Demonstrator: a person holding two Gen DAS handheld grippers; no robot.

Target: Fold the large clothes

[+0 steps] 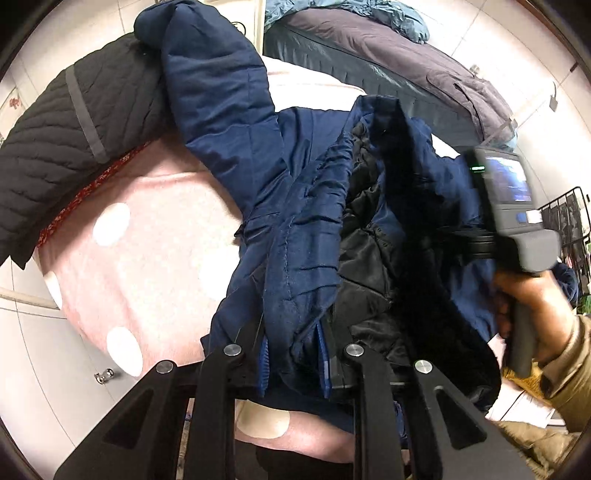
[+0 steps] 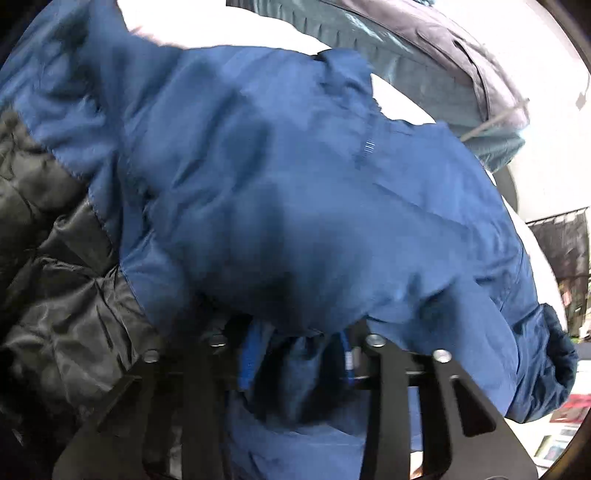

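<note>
A bedroom in a home, by the look of it: a bed (image 1: 388, 51) with a dark mattress side and a grey-purple cover runs along the back, a crumpled blue quilt (image 1: 399, 18) at its head. Up front, a pink blanket with white dots (image 1: 155, 236) is spread out, padded jackets heaped on it, pale tiled floor (image 1: 55, 350) around.

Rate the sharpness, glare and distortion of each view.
Left wrist view: blue jacket and polka-dot blanket sharp; right gripper's body motion-blurred; floor blown white; strong fisheye curving. Right wrist view: jacket smeared by motion blur, background overexposed, dark rim corners.
</note>
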